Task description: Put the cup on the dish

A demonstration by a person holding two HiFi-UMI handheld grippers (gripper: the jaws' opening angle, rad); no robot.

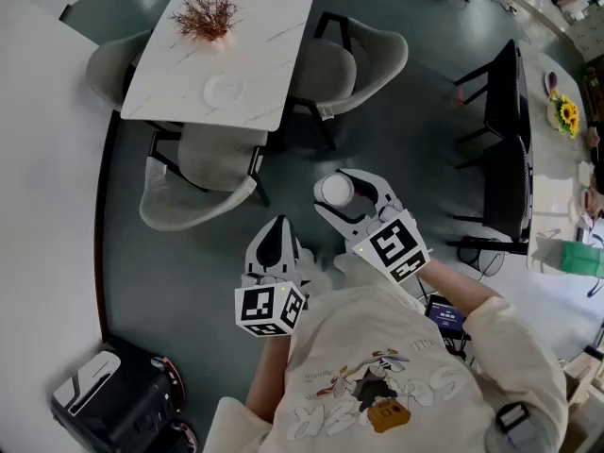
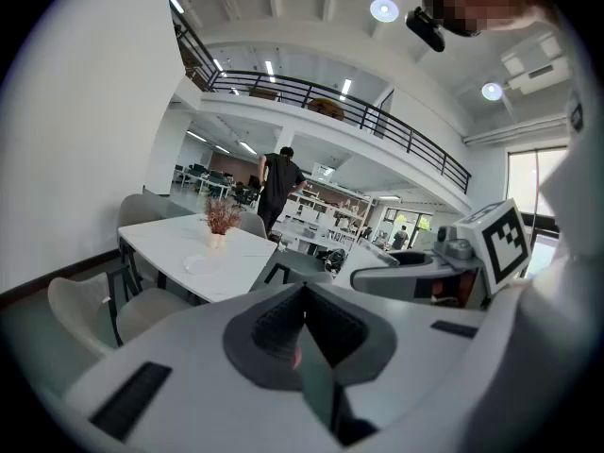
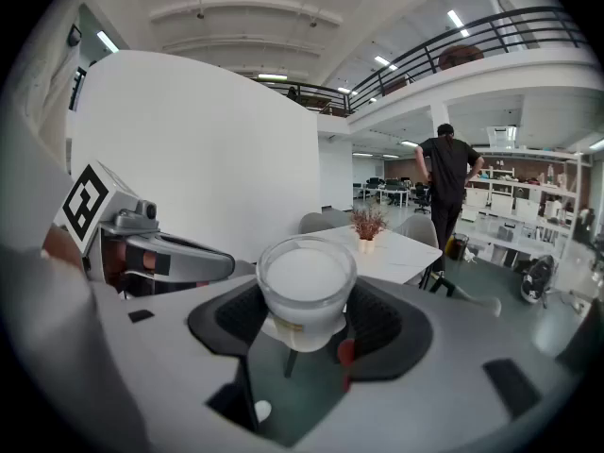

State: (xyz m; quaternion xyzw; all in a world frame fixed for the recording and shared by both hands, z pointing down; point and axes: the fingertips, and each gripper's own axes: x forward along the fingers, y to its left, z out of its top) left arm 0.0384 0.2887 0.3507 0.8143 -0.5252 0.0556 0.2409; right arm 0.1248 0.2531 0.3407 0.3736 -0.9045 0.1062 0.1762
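A white cup [image 1: 336, 190] [image 3: 307, 286] hangs in mid-air over the grey floor, and my right gripper [image 1: 344, 185] [image 3: 307, 311] is shut on it, its dark pads against both sides. A shallow white dish [image 1: 225, 90] [image 2: 201, 263] lies on the white marble table [image 1: 274, 45] ahead and to the left, well away from the cup. A dried reddish plant [image 1: 206, 14] [image 2: 220, 220] [image 3: 366, 225] stands in a small vase beyond the dish. My left gripper [image 1: 274, 241] [image 2: 304, 324] is held low beside the right one, shut with nothing in it.
Grey padded chairs [image 1: 193, 189] [image 1: 357, 62] ring the table, one between me and the dish. Black chairs [image 1: 505, 149] stand by a white counter at the right. A black wheeled unit [image 1: 113, 404] sits on the floor at lower left. A person in black [image 3: 447, 182] stands beyond the table.
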